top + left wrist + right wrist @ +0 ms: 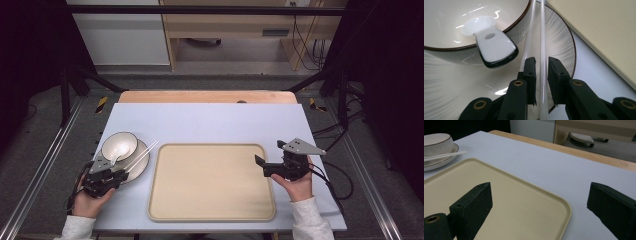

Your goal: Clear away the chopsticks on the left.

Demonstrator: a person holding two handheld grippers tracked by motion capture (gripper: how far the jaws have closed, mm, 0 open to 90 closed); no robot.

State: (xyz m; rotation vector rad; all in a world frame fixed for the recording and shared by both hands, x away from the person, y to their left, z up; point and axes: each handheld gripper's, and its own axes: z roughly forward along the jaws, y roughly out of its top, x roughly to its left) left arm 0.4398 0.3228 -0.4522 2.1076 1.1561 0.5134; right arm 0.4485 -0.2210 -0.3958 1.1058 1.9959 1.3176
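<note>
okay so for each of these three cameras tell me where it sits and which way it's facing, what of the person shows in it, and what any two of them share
High view: above the person's side, looking forward and down on the table; forearms, both hands, left gripper and right gripper.
Left gripper view: rides the left gripper, looking along its jaws at one of the white chopsticks between them, over the plate, beside the bowl with a spoon.
Right gripper view: rides the right gripper, jaws wide apart, facing across the beige tray.
Shared: all three show tray, plate, bowl and chopsticks.

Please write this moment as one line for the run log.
left gripper: shut on one white chopstick over ribbed plate | right gripper: open, empty, at beige tray
</note>
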